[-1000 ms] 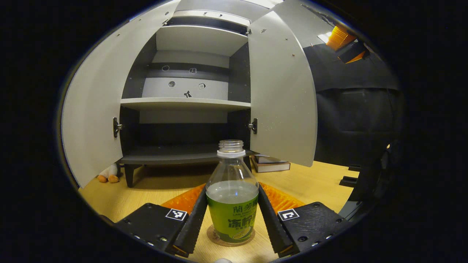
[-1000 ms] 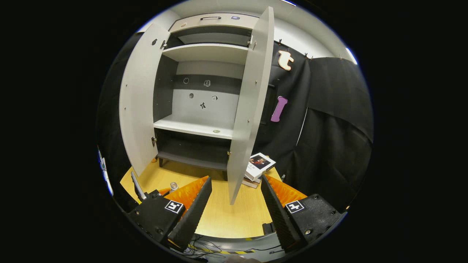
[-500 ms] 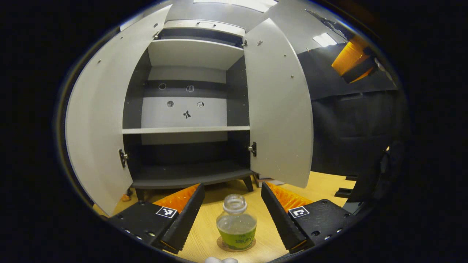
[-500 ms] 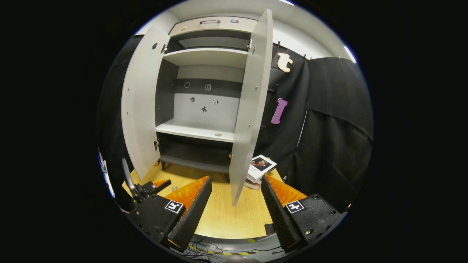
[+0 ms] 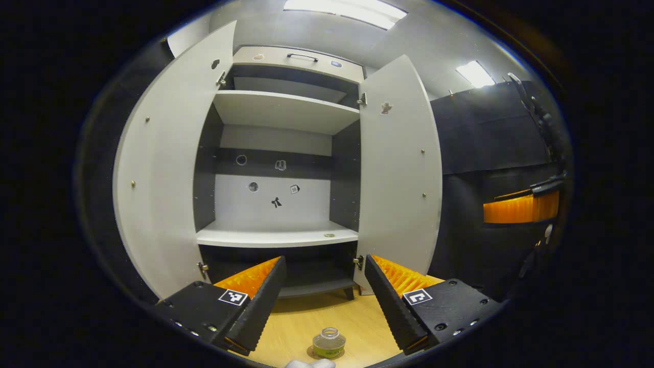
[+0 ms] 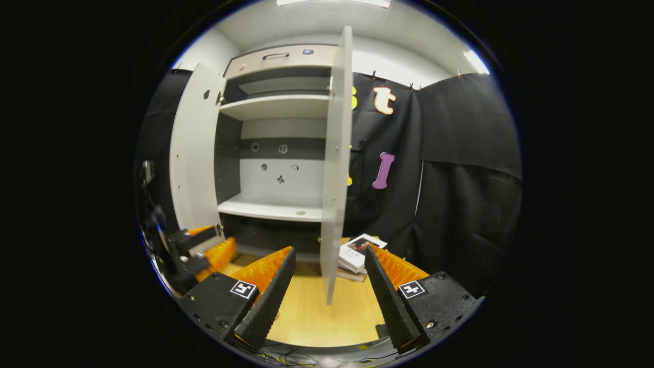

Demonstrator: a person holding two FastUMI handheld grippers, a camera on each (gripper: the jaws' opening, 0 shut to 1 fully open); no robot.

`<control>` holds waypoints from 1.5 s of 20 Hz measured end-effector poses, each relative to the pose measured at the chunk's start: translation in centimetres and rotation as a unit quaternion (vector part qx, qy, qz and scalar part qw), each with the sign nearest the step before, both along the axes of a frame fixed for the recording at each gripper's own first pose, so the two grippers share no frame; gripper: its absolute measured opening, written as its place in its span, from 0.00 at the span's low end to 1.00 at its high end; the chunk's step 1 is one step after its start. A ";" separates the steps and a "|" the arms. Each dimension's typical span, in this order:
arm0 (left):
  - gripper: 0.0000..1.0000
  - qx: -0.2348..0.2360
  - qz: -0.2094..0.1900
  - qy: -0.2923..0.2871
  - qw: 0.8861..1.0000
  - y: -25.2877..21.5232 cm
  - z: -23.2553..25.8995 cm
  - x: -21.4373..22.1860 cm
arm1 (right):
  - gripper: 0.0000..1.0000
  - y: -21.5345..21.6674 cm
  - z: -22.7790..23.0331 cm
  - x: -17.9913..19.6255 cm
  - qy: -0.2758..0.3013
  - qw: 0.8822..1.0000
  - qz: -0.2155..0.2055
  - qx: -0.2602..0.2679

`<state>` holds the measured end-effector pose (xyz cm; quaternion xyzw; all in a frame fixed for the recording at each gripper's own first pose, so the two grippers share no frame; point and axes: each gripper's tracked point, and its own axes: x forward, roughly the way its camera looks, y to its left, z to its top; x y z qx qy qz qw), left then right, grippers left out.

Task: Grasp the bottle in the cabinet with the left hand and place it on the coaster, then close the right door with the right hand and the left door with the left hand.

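The capless bottle (image 5: 327,342), clear with a green label, stands upright on the round coaster (image 5: 310,352) on the wooden table. My left gripper (image 5: 324,301) hangs open well above and behind the bottle, nothing between its fingers. The grey cabinet (image 5: 278,168) has both doors swung out: the left door (image 5: 163,174) and the right door (image 5: 398,168). In the right gripper view, my right gripper (image 6: 327,296) is open and faces the right door (image 6: 334,168) edge-on, a short way off. The left gripper (image 6: 199,250) shows low on the left there, below the left door (image 6: 194,148).
Two stacked books (image 6: 360,250) lie on the table (image 6: 306,317) right of the cabinet's foot. A small round disc (image 5: 328,235) rests on the middle shelf. The right gripper (image 5: 521,209) shows at the far right of the left gripper view. Black cloth walls off the right side.
My left gripper has risen and drawn back from the bottle, which stays on the coaster. The right gripper has lifted and lined up with the right door's edge.
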<state>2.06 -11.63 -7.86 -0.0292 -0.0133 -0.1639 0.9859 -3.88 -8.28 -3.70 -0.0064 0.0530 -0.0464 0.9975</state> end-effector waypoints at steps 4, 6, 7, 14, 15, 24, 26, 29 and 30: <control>0.95 0.035 0.076 0.013 0.996 5.8 1.8 -2.5 | 0.83 -4.0 1.7 2.6 -0.026 0.999 -0.015 0.015; 0.94 0.053 0.121 0.019 0.991 8.7 2.3 -4.0 | 0.83 -6.6 2.6 4.8 -0.034 0.999 -0.017 0.022; 0.94 0.063 0.142 0.025 0.988 10.0 2.3 -4.8 | 0.83 -7.7 3.1 5.8 -0.038 0.999 -0.018 0.026; 0.94 0.073 0.234 0.048 0.968 11.2 2.6 -8.4 | 0.84 -12.4 6.3 13.8 -0.049 0.997 0.020 0.061; 0.94 0.071 0.241 0.050 0.967 10.6 2.6 -8.6 | 0.83 -12.3 6.3 14.6 -0.047 0.996 0.035 0.067; 0.95 0.051 0.281 0.067 0.956 6.2 2.6 -9.2 | 0.81 -9.2 7.0 17.0 -0.040 0.990 0.133 0.024; 0.95 0.054 0.287 0.071 0.954 5.8 2.3 -9.3 | 0.80 -9.0 7.2 17.0 -0.047 0.989 0.137 0.003; 0.95 0.051 0.293 0.078 0.952 5.4 2.1 -9.4 | 0.79 -8.3 6.8 17.1 -0.036 0.988 0.151 0.023; 0.95 0.048 0.293 0.079 0.952 5.3 2.0 -9.4 | 0.79 -8.2 6.6 17.1 -0.031 0.987 0.153 0.029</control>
